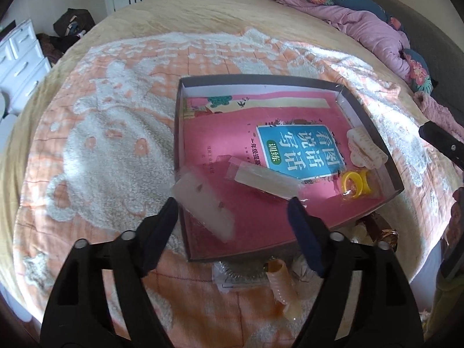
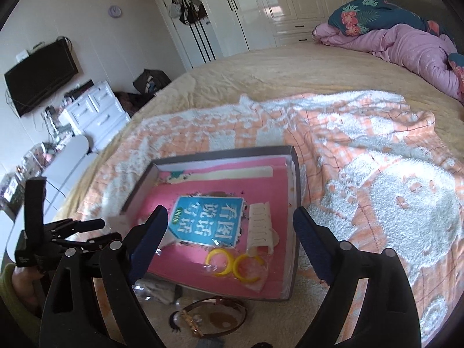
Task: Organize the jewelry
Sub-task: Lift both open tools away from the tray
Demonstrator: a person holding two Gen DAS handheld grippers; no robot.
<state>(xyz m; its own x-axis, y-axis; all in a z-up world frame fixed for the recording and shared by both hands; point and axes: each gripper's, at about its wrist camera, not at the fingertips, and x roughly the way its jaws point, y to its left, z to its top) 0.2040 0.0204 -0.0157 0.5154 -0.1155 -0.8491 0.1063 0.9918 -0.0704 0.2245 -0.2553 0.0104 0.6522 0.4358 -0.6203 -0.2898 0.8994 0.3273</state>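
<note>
Two yellow rings [image 2: 234, 266] in a clear bag, lying in shallow box [image 2: 295, 203] on pink book [image 2: 203, 261], cream hair clip [image 2: 261, 229] beside; left gripper [image 1: 232, 206] and right gripper [image 2: 230, 217] both spread wide, holding nothing; box on blanket [image 2: 377, 174]

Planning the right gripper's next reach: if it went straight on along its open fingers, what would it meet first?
Probably the yellow rings in their clear packet, or the cream hair claw just beyond, inside the box. The right gripper is open; depth is uncertain.
</note>
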